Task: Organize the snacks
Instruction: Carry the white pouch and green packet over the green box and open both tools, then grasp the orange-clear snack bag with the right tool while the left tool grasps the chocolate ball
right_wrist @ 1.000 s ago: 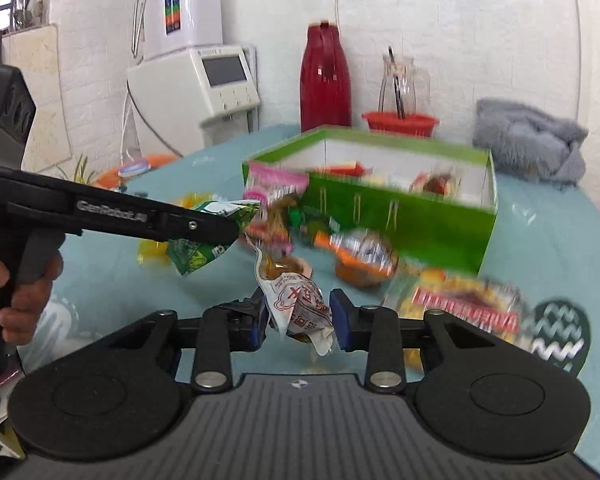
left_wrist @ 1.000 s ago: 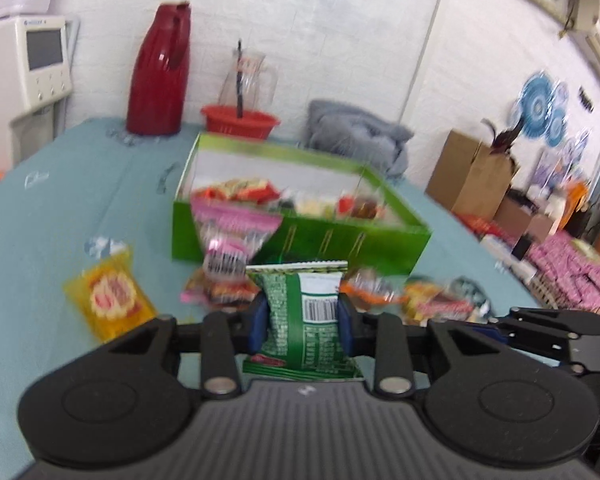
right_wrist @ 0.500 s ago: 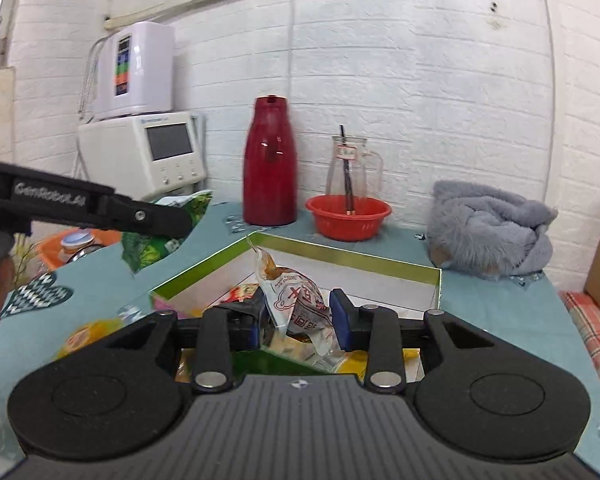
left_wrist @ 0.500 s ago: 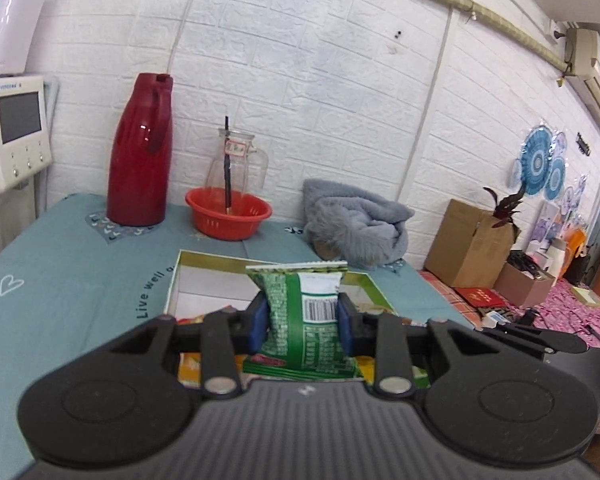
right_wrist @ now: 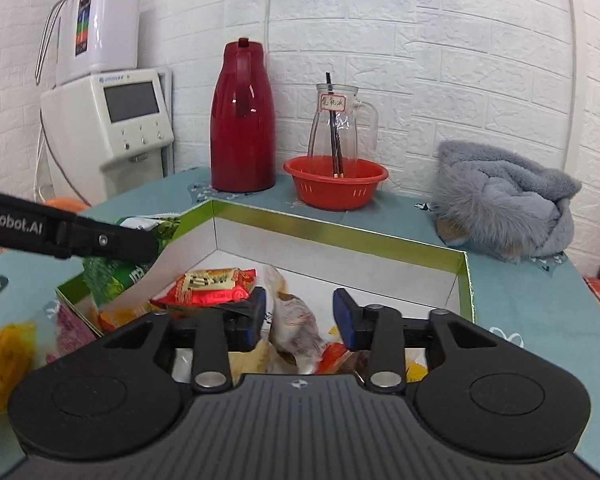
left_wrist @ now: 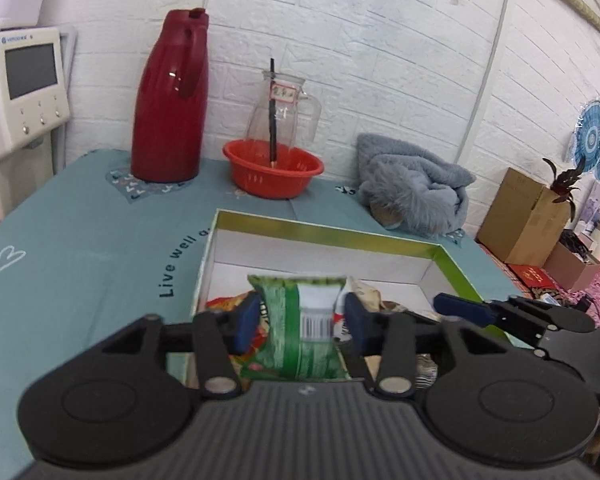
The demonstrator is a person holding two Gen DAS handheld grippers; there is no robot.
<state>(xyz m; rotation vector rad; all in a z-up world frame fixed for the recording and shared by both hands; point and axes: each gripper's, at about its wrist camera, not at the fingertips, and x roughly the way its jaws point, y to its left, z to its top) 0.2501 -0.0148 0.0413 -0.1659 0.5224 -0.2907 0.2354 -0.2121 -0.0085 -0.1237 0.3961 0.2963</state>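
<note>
The green box [left_wrist: 340,236] with a white inside stands on the teal table; it also shows in the right wrist view [right_wrist: 340,236]. My left gripper [left_wrist: 300,320] is over the box, its jaws apart, and the green snack pack [left_wrist: 304,328] sits loose between them. In the right wrist view the pack [right_wrist: 116,272] hangs by the box's left wall. My right gripper [right_wrist: 300,314] is open over the box; the white-and-red wrapped snack [right_wrist: 296,320] lies loose between its fingers. A red snack pack [right_wrist: 212,288] lies inside.
A red thermos [right_wrist: 242,120], a glass jug [right_wrist: 340,120] in an orange basin [right_wrist: 336,184] and a grey fleece [right_wrist: 500,208] stand behind the box. Yellow [right_wrist: 4,356] and pink [right_wrist: 70,328] snacks lie on the table left of it. Cardboard boxes [left_wrist: 520,216] stand far right.
Both grippers moved forward and lower over the box and opened. The green pack and the white-and-red snack are no longer pinched.
</note>
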